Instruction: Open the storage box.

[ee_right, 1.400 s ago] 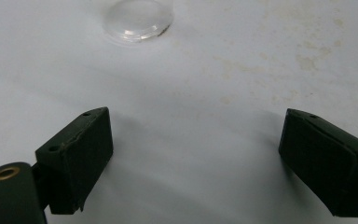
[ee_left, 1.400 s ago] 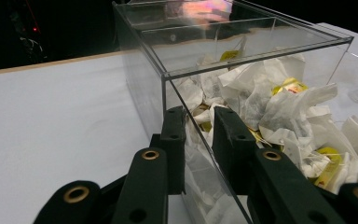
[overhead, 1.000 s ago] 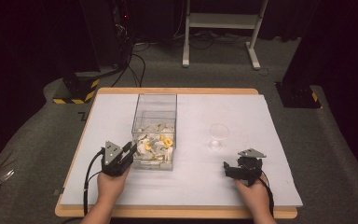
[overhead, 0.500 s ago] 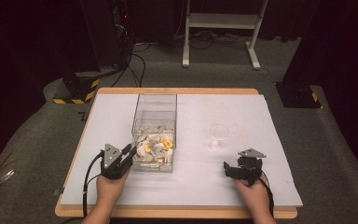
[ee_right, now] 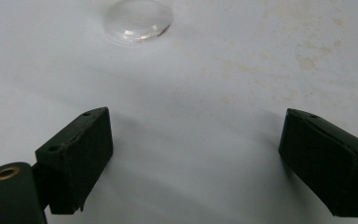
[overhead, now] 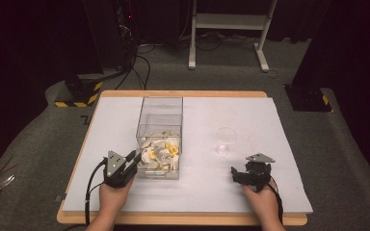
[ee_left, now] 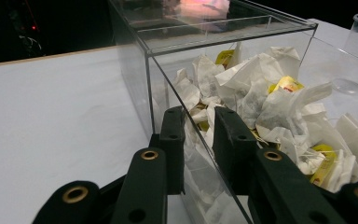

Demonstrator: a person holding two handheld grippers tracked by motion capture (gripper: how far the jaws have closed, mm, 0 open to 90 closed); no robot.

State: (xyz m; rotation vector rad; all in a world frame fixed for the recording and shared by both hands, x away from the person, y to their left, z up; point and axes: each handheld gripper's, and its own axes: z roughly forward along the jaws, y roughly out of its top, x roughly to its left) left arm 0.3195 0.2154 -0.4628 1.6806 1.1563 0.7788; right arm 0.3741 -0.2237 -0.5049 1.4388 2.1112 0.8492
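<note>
High view: the white table (overhead: pixel 289 192) carried the clear box (overhead: pixel 160 139) of tea bags (overhead: pixel 161 153) at centre. The left gripper (ee_left: pixel 199 122) clamped the box's near wall at 7 o'clock. The right gripper (overhead: pixel 247 174) rested open at 5 o'clock of the cup (overhead: pixel 225 140).

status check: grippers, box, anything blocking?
Left gripper shut on box wall, near corner. Right gripper open, on the table, nothing between jaws. Box holds tea bags. Clear cup beside box, apart.
</note>
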